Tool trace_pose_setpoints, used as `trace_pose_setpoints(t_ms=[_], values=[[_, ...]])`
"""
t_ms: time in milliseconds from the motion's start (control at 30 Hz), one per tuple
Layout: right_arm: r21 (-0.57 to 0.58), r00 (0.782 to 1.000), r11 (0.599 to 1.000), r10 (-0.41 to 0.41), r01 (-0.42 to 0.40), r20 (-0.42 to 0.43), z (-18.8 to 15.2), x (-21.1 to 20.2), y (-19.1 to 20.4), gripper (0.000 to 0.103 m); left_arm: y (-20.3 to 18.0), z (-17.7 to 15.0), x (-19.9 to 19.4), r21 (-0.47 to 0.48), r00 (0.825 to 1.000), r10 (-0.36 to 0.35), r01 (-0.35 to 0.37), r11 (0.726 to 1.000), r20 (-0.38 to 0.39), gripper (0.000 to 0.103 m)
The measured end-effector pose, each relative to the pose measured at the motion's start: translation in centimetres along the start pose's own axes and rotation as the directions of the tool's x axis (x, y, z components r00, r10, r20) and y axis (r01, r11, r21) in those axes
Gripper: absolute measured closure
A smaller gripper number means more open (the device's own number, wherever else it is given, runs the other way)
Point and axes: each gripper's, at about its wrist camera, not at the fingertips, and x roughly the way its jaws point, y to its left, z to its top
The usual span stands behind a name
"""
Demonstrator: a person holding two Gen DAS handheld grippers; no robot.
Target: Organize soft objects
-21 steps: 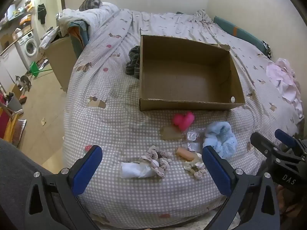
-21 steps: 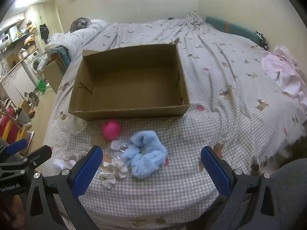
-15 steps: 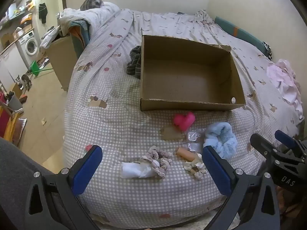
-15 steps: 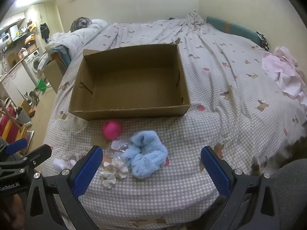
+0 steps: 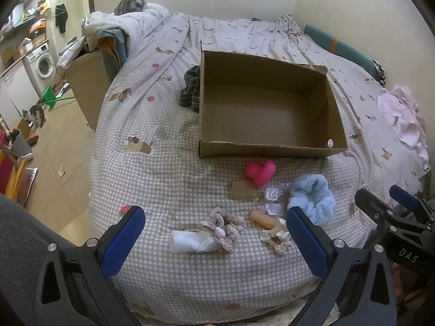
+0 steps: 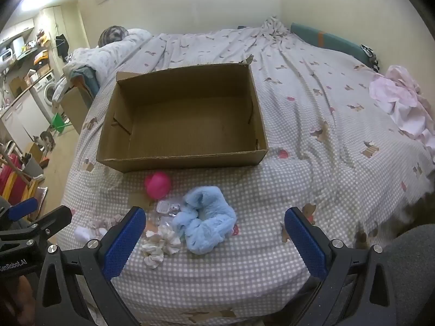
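An empty cardboard box (image 5: 267, 146) (image 6: 185, 160) sits on the checked bed. In front of it lie a pink heart plush (image 5: 260, 172) (image 6: 157, 184), a fluffy blue scrunchie (image 5: 312, 198) (image 6: 206, 222), a beige lace scrunchie (image 5: 223, 226), a cream scrunchie (image 5: 274, 240) (image 6: 160, 241), a white rolled cloth (image 5: 190, 241), an orange tube (image 5: 262, 217) and small clear packets (image 5: 273, 194). My left gripper (image 5: 214, 241) is open and empty, above the lace scrunchie. My right gripper (image 6: 214, 240) is open and empty, above the blue scrunchie.
A dark striped cloth (image 5: 191, 91) lies left of the box. Pink clothes (image 5: 402, 114) (image 6: 402, 103) lie at the bed's right. A second cardboard box (image 5: 84, 81) with bedding stands by the bed's left side. The floor and a washing machine (image 5: 40, 65) are at far left.
Both views have shifted very slightly; the objects on the bed have not moved and both grippers stay open.
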Motion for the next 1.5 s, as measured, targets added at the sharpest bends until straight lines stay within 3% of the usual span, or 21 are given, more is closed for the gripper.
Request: trace_pose_setpoints(t_ms=[1500], values=[[-0.001,1.000,1.000,-0.007,0.007,0.003,0.19,0.06,-0.11,0.000,-0.01,0.04,-0.24,-0.007,1.000,0.004,-0.004,1.000,0.003,0.000]])
